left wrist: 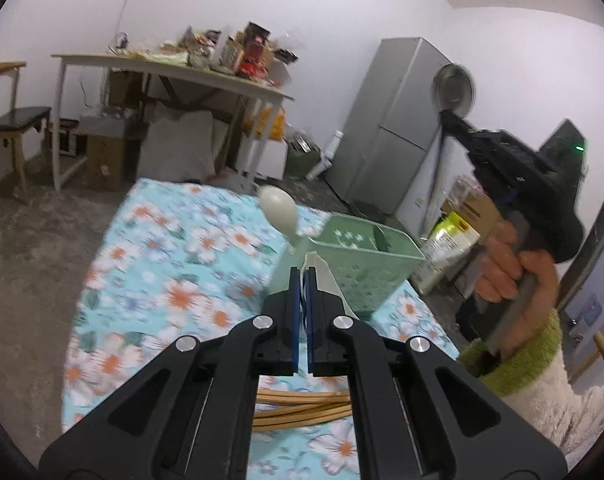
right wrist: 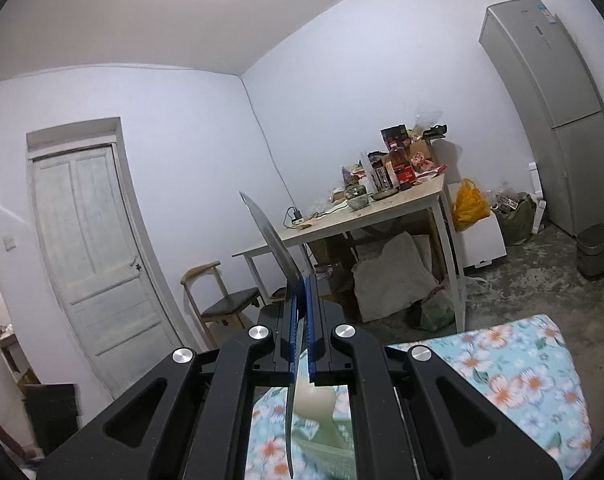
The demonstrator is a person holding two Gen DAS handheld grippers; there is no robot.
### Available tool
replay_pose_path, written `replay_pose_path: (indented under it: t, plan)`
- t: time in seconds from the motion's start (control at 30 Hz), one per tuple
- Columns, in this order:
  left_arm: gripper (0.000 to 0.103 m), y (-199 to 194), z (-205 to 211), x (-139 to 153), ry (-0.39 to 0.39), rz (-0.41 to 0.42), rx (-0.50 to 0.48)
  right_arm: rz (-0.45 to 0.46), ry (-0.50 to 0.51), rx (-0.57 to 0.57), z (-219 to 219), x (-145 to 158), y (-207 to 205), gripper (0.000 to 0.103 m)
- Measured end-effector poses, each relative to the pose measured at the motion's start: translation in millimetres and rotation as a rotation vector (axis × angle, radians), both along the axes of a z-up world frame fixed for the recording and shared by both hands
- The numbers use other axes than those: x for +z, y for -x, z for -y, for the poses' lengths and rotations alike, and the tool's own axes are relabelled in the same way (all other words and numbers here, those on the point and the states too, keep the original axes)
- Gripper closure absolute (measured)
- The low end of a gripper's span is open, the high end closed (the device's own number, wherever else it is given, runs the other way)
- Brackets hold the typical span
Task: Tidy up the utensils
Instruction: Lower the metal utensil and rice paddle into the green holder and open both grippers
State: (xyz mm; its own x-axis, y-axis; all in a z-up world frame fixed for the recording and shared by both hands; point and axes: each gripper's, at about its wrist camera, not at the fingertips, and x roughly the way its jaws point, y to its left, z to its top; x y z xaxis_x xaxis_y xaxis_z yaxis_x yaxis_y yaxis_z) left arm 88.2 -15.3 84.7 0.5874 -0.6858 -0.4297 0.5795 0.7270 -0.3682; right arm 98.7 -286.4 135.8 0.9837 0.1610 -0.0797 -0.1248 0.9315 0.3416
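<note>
Left gripper [left wrist: 302,276] jaws clamp a pale spoon [left wrist: 278,208] beside the green basket [left wrist: 365,256]; chopsticks [left wrist: 302,410] visible there only; right gripper [right wrist: 302,284] jaws pinch a knife [right wrist: 272,236].

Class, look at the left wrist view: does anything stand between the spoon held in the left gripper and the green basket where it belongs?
Nothing visible does. The left gripper is shut on the pale spoon, which sticks up just left of the green basket. The basket's top is open. The chopsticks lie below the gripper, out of the path.
</note>
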Motion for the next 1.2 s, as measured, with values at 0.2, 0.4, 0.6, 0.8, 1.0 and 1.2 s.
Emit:
replay_pose_path:
  t: [0.2,0.4,0.6,0.8,1.0,1.2]
  plan:
    - [0.102,-6.5,-29.6,8.1,0.027,0.010,0.055,-0.061,0.077,-0.063,-21.5,-24.1,-54.9,0.099]
    - [0.102,-11.2,-48.8,8.9,0.051,-0.003,0.089,-0.172,0.164,-0.113,-37.1,-59.0,-86.4,0.098]
    - [0.102,-14.0,-59.5,11.3,0.072,-0.010,0.110,-0.256,0.204,-0.080,-44.2,-76.6,-83.8,0.081]
    - [0.102,-12.8,-62.4,26.6,0.095,0.026,0.113,-0.149,0.205,-0.066,-40.9,-49.0,-42.5,0.052]
    - [0.102,-3.2,-56.9,55.8,0.123,0.100,0.088,-0.092,0.167,-0.090,-23.0,-26.9,18.7,0.048]
    - [0.102,-5.2,-32.5,84.0,0.153,0.152,0.029,-0.156,0.095,-0.135,-6.3,-40.5,70.1,0.047]
